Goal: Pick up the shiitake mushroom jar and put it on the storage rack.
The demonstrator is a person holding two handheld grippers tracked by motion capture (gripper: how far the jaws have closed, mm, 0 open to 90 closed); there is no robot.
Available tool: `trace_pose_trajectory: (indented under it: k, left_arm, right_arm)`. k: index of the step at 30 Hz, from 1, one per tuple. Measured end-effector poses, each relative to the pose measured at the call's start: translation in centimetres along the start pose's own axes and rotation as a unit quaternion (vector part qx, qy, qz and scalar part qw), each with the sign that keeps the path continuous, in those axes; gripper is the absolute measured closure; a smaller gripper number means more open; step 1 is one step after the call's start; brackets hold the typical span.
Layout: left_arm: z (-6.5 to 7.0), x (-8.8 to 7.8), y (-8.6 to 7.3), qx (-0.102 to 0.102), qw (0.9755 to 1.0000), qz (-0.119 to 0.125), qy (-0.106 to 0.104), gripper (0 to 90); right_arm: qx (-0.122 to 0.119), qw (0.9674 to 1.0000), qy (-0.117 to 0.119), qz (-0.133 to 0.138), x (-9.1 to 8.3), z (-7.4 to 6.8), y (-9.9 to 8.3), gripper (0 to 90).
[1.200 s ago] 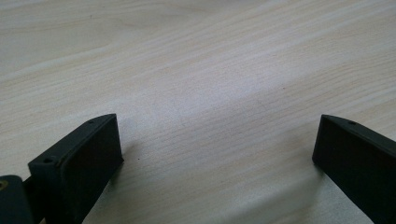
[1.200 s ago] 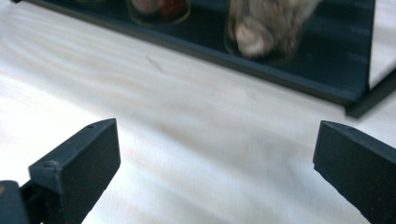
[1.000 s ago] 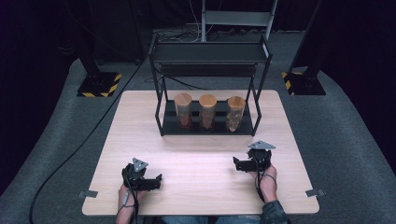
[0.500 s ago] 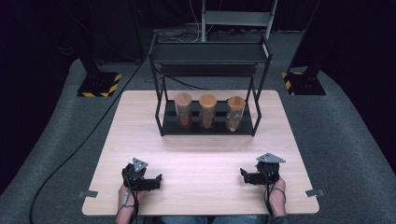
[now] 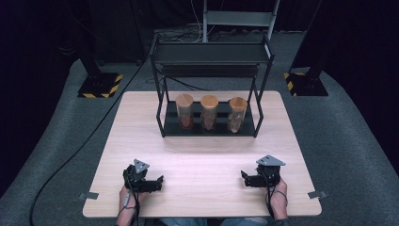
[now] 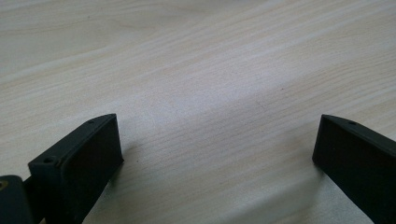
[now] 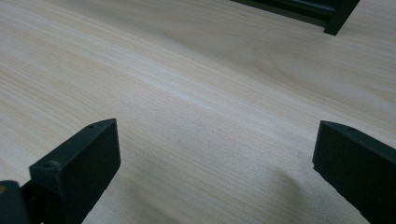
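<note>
The left gripper [image 5: 159, 181] rested low on the pale wooden table [image 5: 202, 155] near its front left edge, jaws spread wide with only bare wood between them. The right gripper [image 5: 244, 178] sat near the front right edge, jaws likewise spread and holding nothing. Both grippers were well apart from the black metal two-tier rack [image 5: 209, 56] at the table's far side, whose lower shelf carried three clear cork-lidded jars [image 5: 209, 112] in a row.

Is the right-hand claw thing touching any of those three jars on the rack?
Apart. The high view shows the right gripper near the table's front edge, with bare wood between it and the jars on the rack.
</note>
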State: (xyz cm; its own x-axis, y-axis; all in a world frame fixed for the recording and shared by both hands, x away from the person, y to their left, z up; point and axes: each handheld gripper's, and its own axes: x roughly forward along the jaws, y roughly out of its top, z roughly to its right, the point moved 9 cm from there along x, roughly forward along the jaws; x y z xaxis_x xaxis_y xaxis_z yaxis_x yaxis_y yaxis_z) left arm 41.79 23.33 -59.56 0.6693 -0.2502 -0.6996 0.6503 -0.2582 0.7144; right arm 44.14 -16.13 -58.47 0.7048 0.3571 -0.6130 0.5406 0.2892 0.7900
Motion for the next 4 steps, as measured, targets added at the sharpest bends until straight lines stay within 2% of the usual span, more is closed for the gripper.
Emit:
trace_pose_trajectory:
  k: [4]
  left_arm:
    - [0.0,0.0,0.0,0.0,1.0,0.0,0.0,0.7]
  right_arm:
    - [-0.002,1.0,0.001,0.003,-0.06,-0.03,0.03,0.0]
